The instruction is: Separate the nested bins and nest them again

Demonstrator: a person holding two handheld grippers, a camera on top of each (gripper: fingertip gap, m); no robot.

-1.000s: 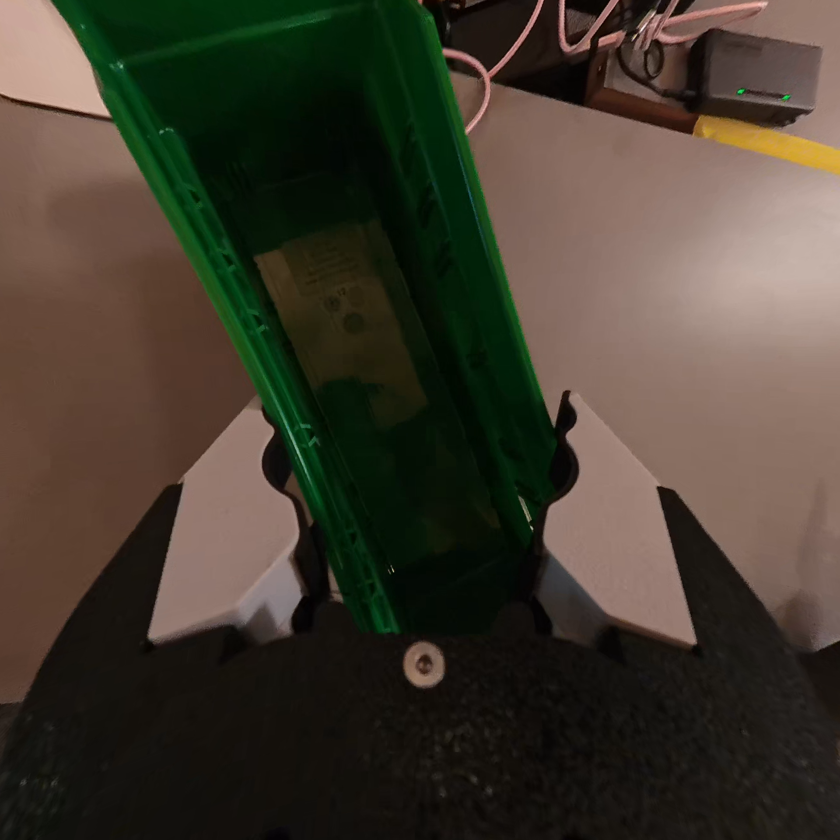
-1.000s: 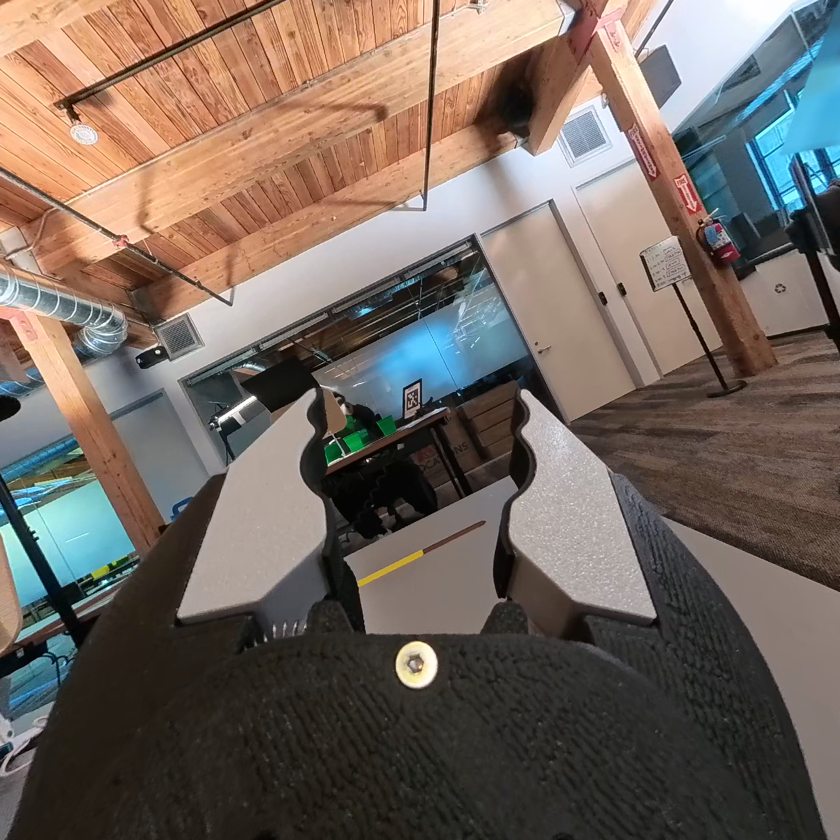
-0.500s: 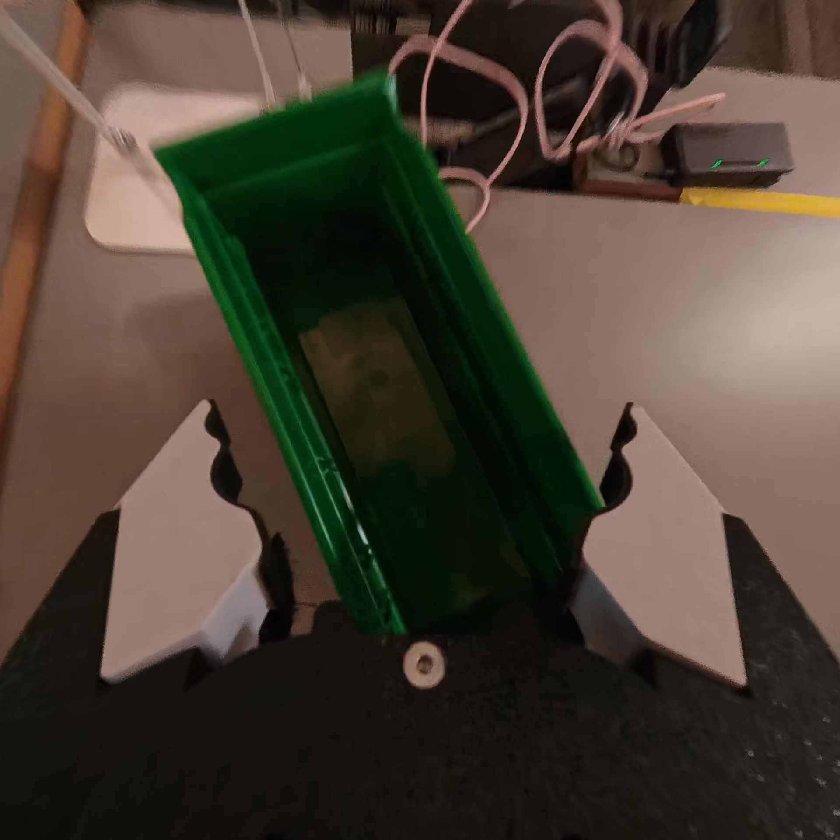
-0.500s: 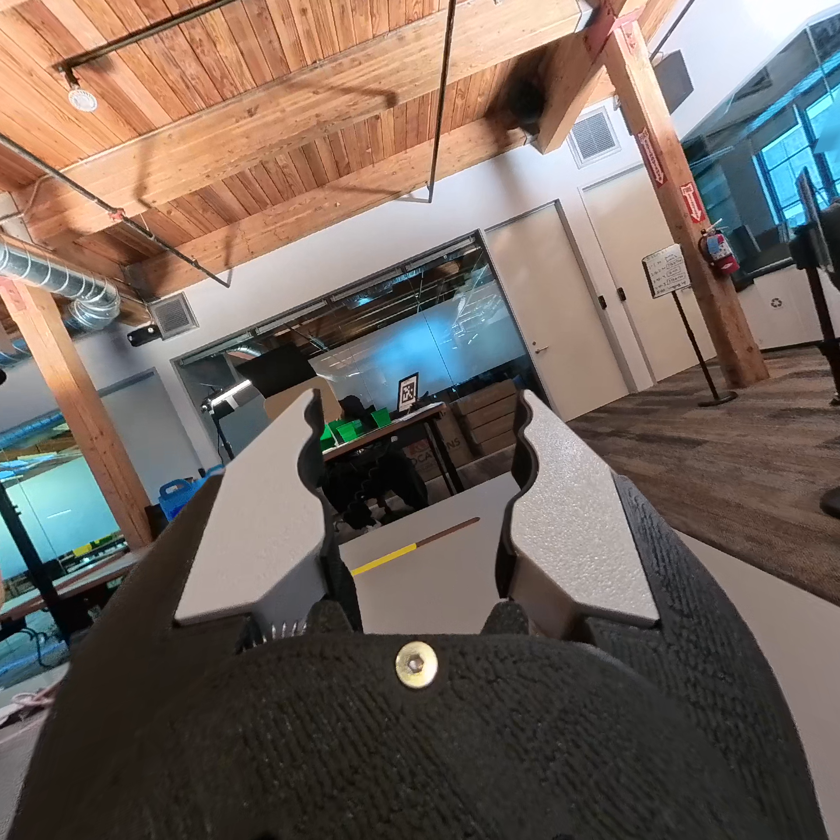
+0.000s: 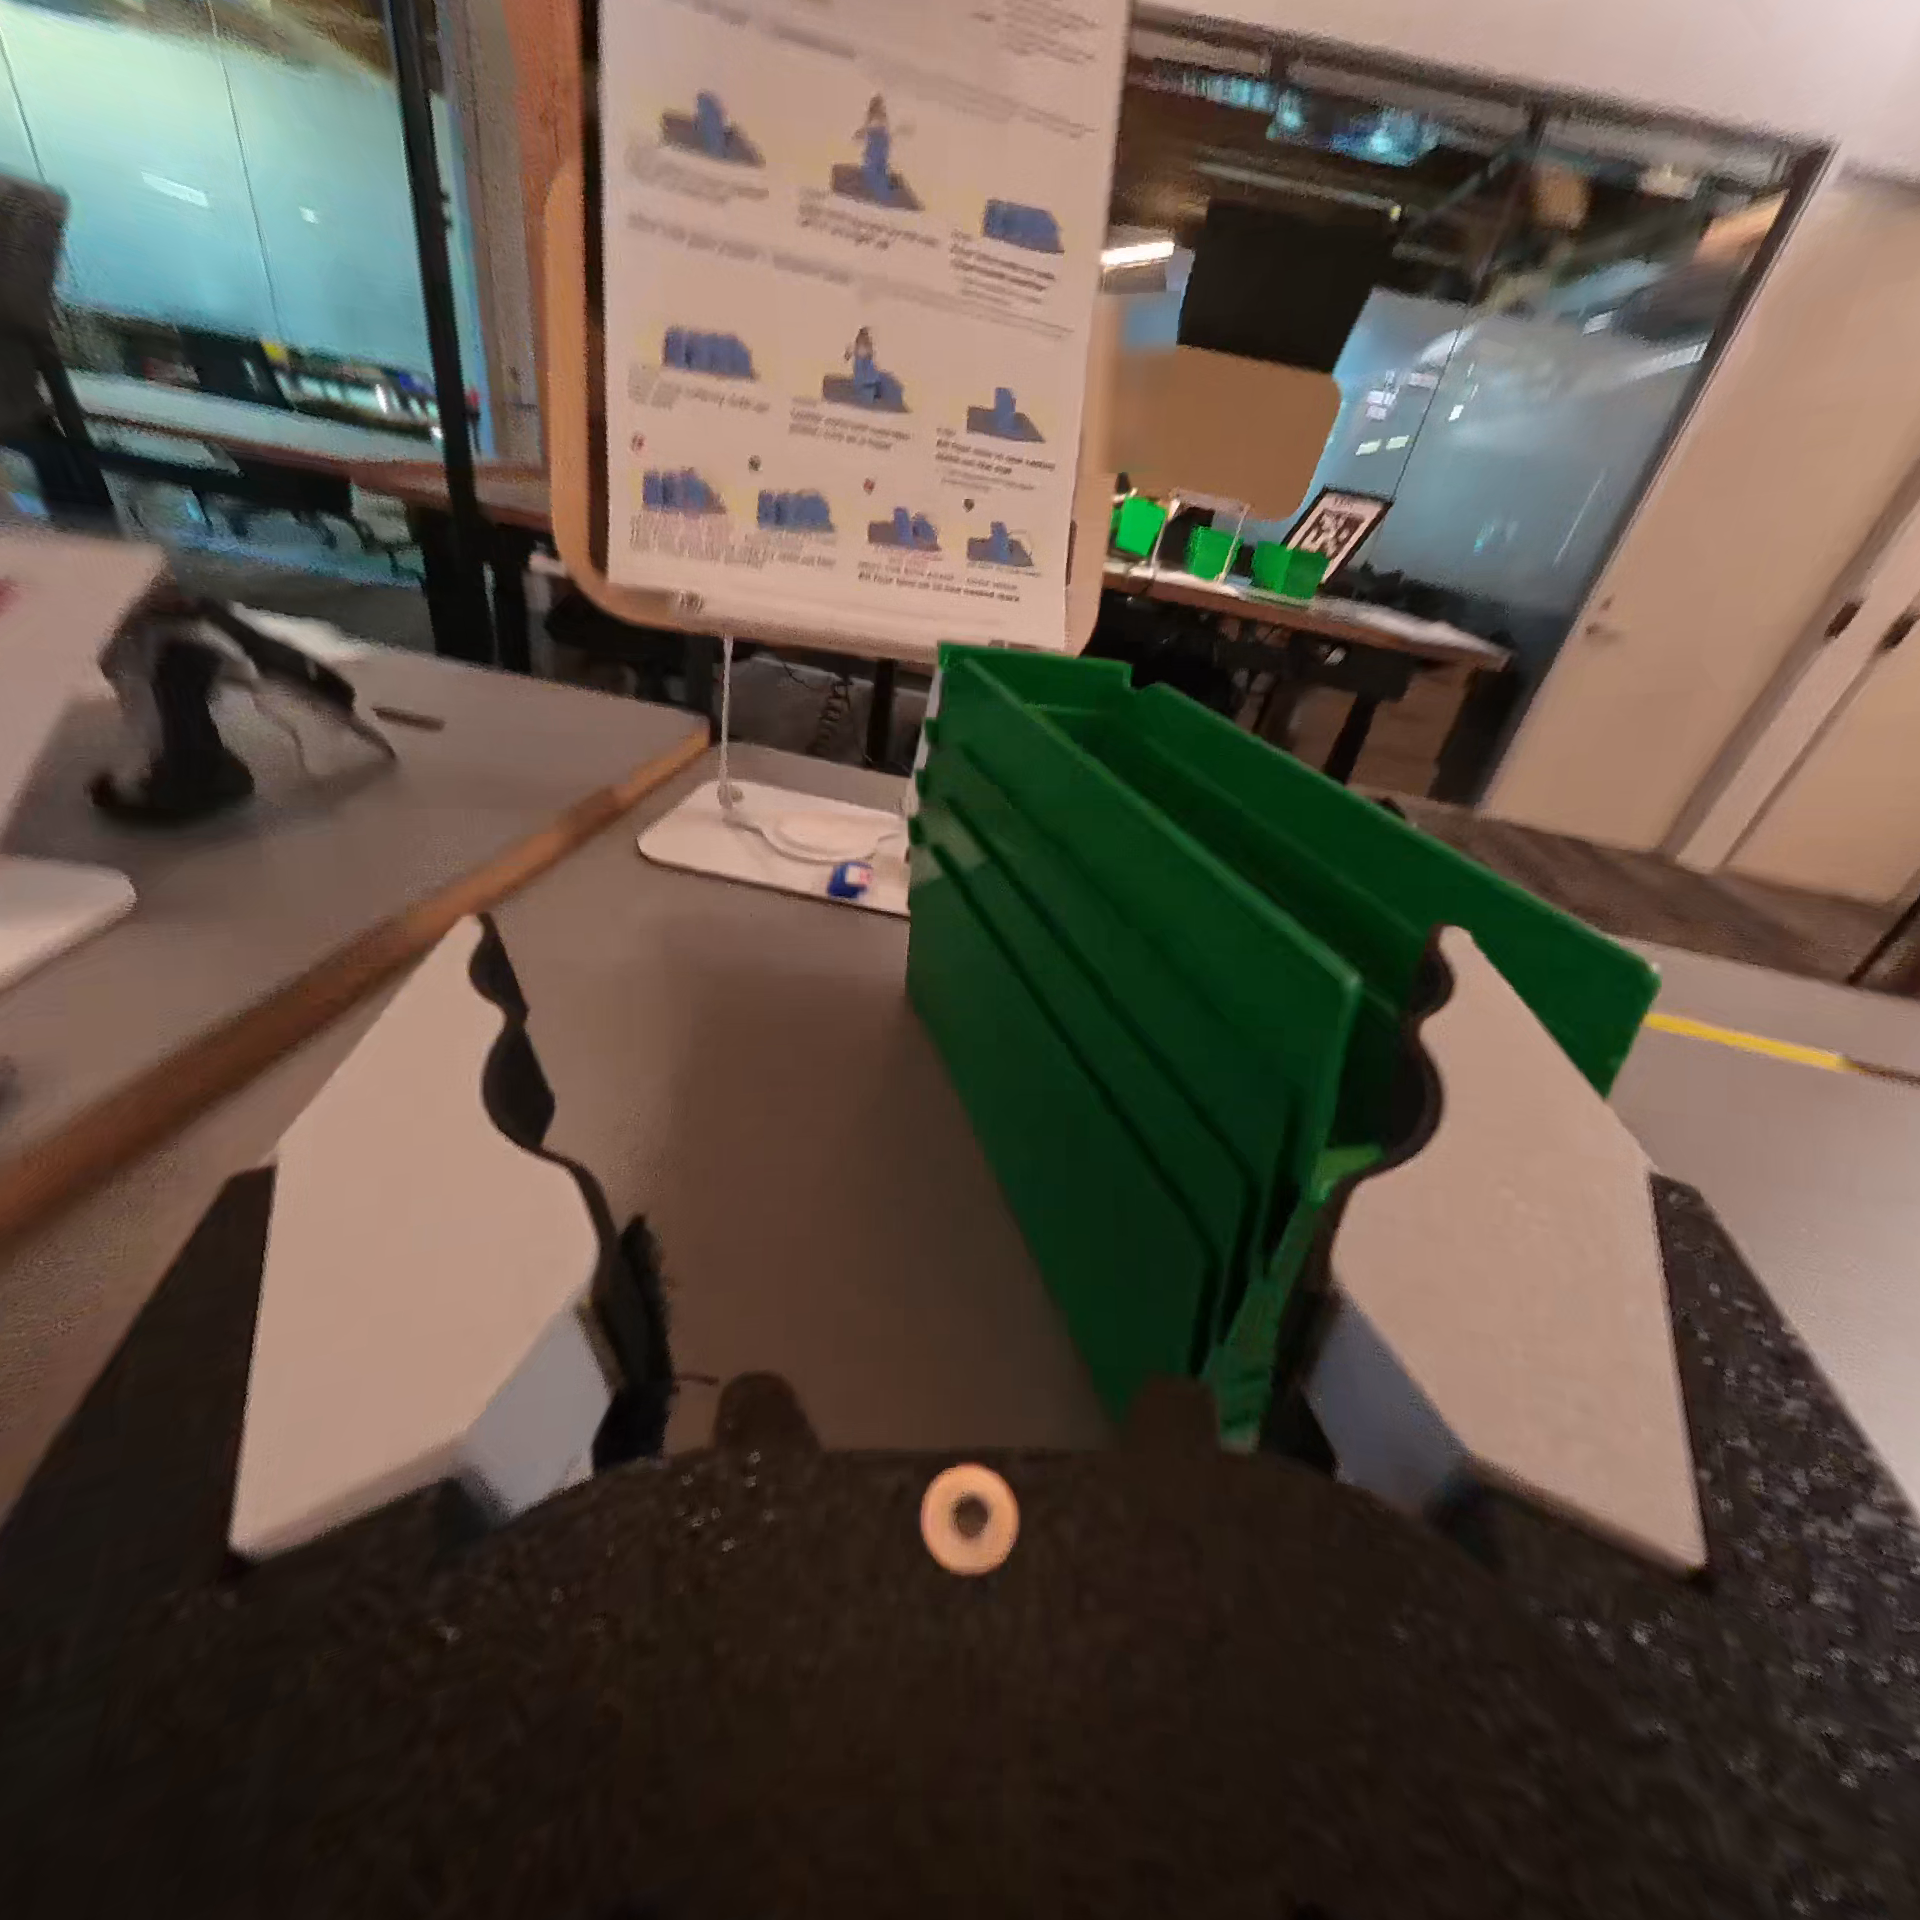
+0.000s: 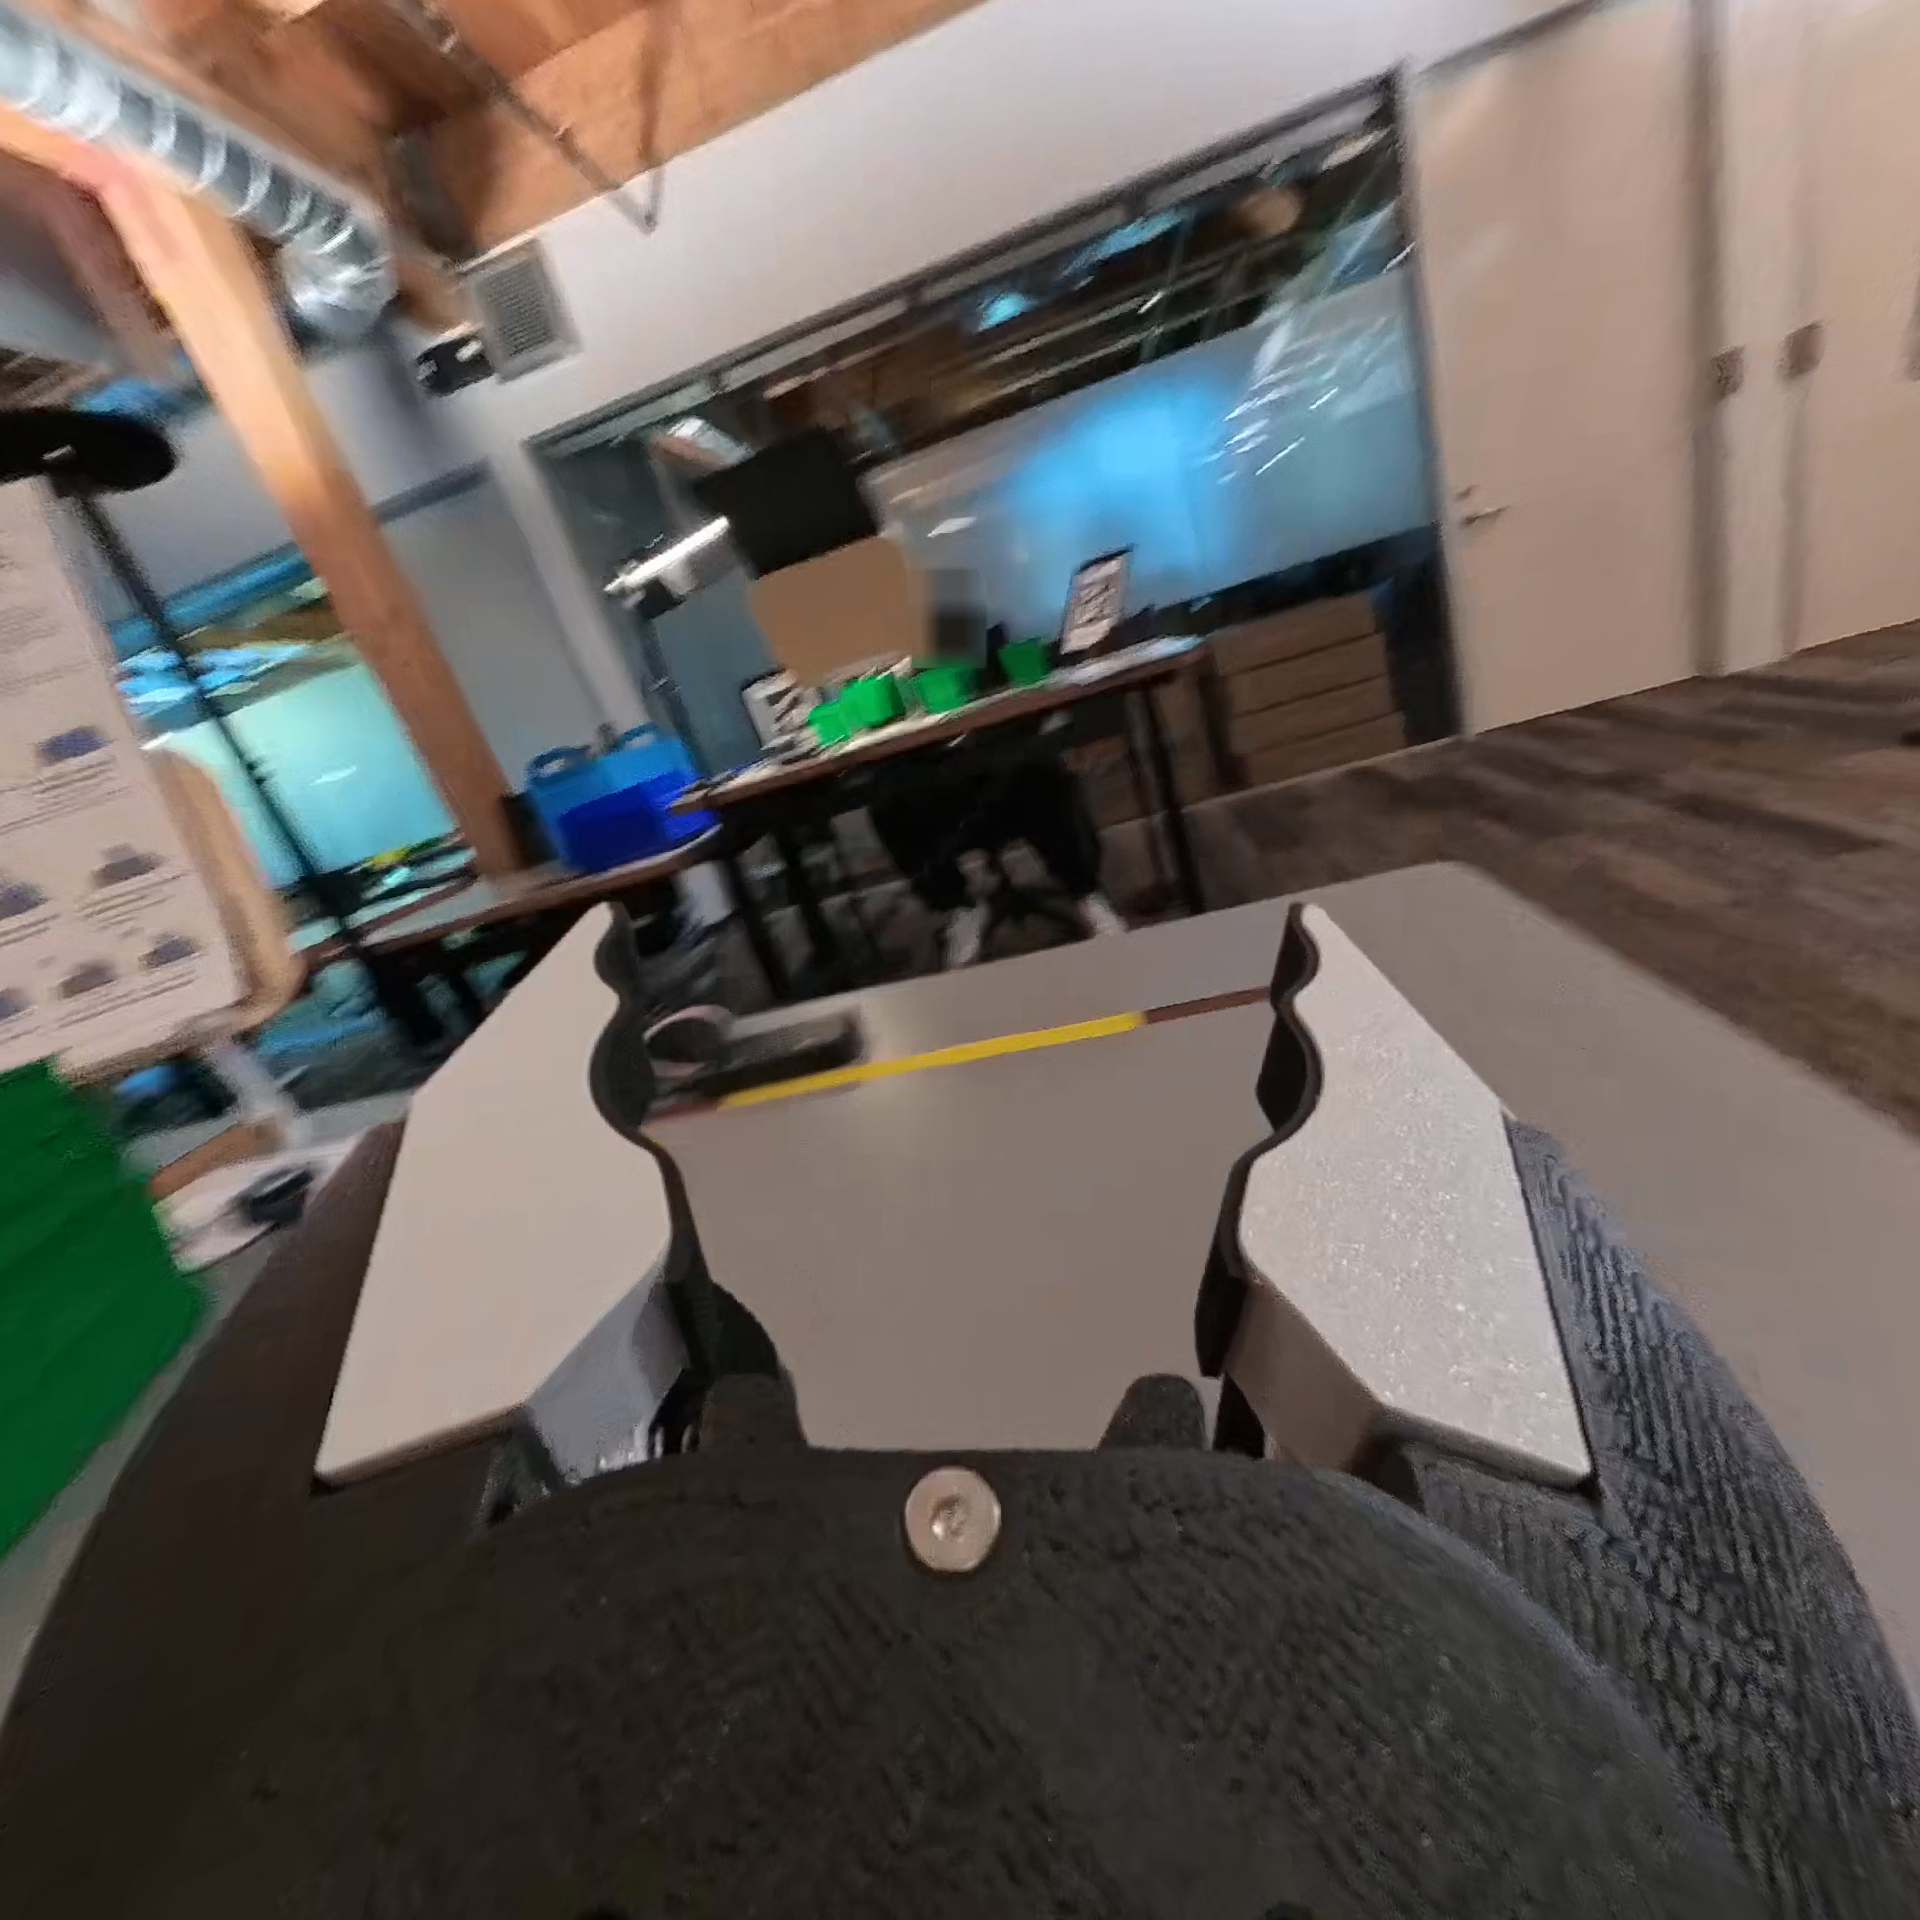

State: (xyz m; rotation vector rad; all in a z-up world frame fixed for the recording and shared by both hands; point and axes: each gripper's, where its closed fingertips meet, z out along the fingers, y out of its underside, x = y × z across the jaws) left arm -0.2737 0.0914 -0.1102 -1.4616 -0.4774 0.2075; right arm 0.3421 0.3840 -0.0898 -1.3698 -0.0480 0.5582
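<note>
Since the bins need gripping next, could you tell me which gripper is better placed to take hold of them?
Left. The left gripper is open with the green bins between its fingers, against the right one. The right gripper is open over bare table, the bins only at its view's left edge.

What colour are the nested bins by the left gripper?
Solid green nested bins, clearest in the left wrist view, beside the open left gripper.

**Two low wrist cameras facing across the table**

The left wrist view sits low, very near the green bins (image 5: pixel 1143 997), facing the far instruction sheet (image 5: pixel 842 312). The right wrist view faces far-right; bins (image 6: pixel 62 1268) and sheet appear at its left edge.
</note>
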